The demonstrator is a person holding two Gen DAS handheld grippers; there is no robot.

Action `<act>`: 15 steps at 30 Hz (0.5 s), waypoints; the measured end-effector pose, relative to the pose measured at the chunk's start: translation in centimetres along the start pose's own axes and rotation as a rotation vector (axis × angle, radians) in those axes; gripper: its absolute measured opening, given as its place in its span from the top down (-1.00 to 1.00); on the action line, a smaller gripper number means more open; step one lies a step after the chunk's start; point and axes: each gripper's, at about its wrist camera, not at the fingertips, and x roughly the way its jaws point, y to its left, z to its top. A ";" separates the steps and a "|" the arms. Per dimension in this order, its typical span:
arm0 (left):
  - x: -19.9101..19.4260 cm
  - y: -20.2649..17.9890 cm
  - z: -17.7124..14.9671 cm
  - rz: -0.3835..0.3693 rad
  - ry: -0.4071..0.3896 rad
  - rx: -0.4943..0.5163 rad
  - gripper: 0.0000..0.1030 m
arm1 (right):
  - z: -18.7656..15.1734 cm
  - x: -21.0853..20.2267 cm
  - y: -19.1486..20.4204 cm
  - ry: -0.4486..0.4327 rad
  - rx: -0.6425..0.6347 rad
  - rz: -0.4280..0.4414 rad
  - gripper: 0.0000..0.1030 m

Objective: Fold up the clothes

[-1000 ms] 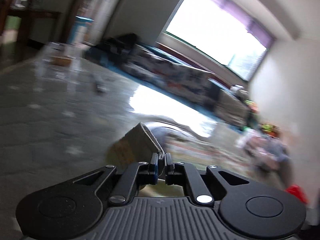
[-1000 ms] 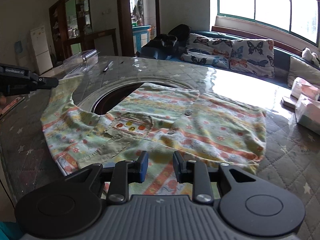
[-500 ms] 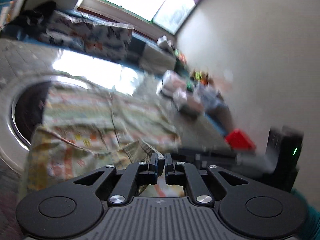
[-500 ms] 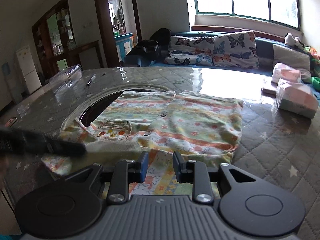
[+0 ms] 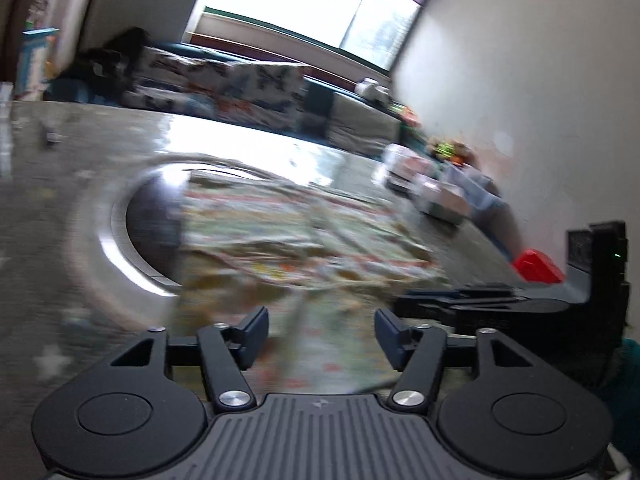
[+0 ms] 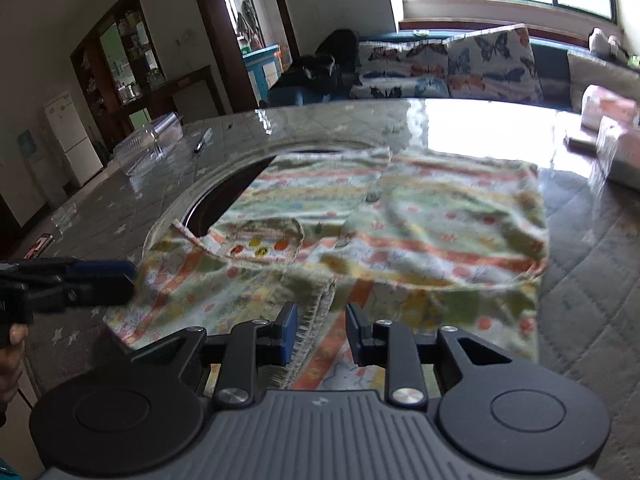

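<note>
Sunlit window glare washes over the quilted table (image 6: 580,240), where I see the patterned shirt (image 6: 400,232) spread beside its round dark inset. My left gripper (image 5: 320,330) and right gripper (image 6: 318,326) both gape, empty, over the shirt's near edge.

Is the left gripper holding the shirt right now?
No, the left gripper has its jaws spread wide apart with nothing between them, and the colourful shirt lies on the table.
</note>
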 end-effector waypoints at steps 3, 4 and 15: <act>-1.0 1.9 -0.2 0.075 -0.025 -0.016 -0.37 | -0.2 0.5 0.1 0.009 0.016 0.002 0.49; -1.4 2.6 -0.2 0.099 -0.033 -0.022 -0.39 | -0.2 0.6 0.1 0.012 0.021 0.003 0.49; -2.2 4.1 -1.3 0.163 -0.044 -0.053 -0.56 | -0.1 1.0 0.6 0.026 0.088 0.017 0.47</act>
